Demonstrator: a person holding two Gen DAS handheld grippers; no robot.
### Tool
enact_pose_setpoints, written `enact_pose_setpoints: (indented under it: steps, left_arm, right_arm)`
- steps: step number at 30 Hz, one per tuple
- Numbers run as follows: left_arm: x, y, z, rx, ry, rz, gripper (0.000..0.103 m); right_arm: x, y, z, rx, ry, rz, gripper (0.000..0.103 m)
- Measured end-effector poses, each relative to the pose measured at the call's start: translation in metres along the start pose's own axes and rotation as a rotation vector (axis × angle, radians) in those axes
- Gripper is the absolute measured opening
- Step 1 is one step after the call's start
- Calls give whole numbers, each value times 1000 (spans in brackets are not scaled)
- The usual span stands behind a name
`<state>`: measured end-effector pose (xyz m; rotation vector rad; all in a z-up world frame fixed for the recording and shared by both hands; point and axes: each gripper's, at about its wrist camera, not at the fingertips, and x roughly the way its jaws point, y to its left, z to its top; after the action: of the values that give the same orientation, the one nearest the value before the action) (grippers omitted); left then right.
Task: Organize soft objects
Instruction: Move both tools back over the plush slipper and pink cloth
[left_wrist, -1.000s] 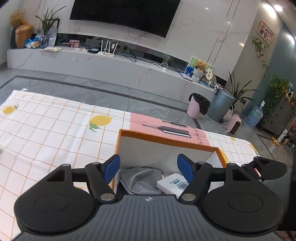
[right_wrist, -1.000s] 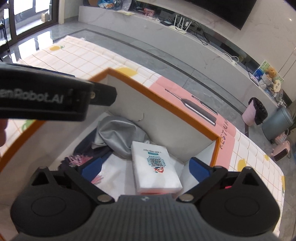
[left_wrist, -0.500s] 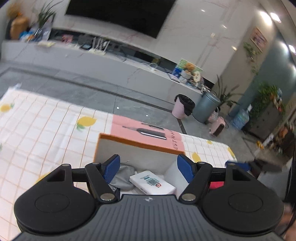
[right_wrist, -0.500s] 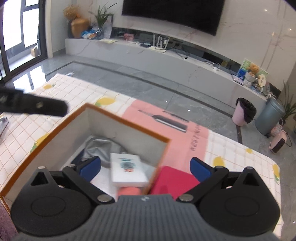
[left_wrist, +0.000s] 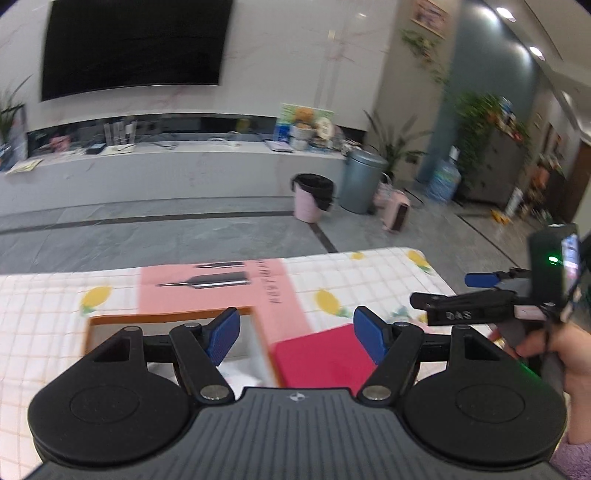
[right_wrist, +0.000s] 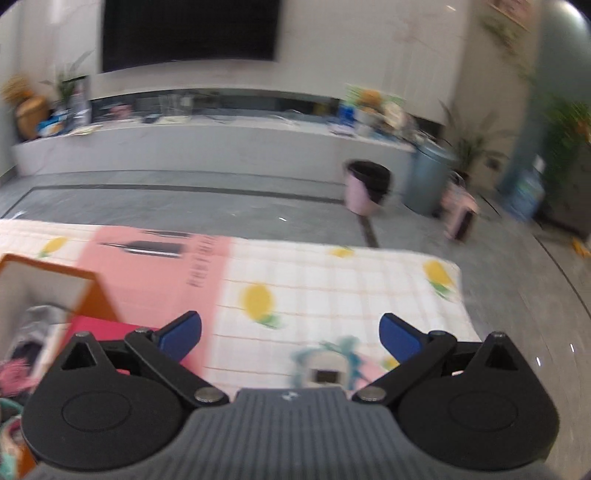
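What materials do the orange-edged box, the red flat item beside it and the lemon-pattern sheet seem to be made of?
Box: likely cardboard, matte; thin stiff walls with an orange rim and pale inside.
Red flat item: unclear, maybe folded cloth or a soft pad; even matte colour, straight edges.
Sheet: probably printed fabric or a thin mat; it lies flat on the floor with a grid and lemon print. Blur leaves the texture open.

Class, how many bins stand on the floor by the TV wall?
2: a pink bin with a black liner, and a taller grey lidded bin just right of it. Others may be out of view.
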<state>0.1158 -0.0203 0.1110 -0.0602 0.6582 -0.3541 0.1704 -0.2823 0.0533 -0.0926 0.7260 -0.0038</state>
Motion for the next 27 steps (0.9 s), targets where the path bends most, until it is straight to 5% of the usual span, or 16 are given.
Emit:
enact_pose_setpoints:
  steps: [13, 17, 21, 25, 27]
  left_arm:
    - [88, -109, -22, 12, 81, -158, 82]
    - [113, -131, -35, 11, 102, -177, 82]
    - [135, -149, -52, 56, 139, -158, 82]
    - [149, -162, -65, 96, 177, -130, 81]
    - [152, -166, -69, 109, 188, -125, 81]
  right_arm:
    - [82, -120, -63, 278, 178, -37, 96]
    - [113, -135, -74, 371, 193, -9, 71]
    - [135, -142, -85, 504, 192, 85, 61]
    - [151, -138, -88, 503, 204, 80, 61]
    - [155, -139, -91, 514, 191, 73, 46]
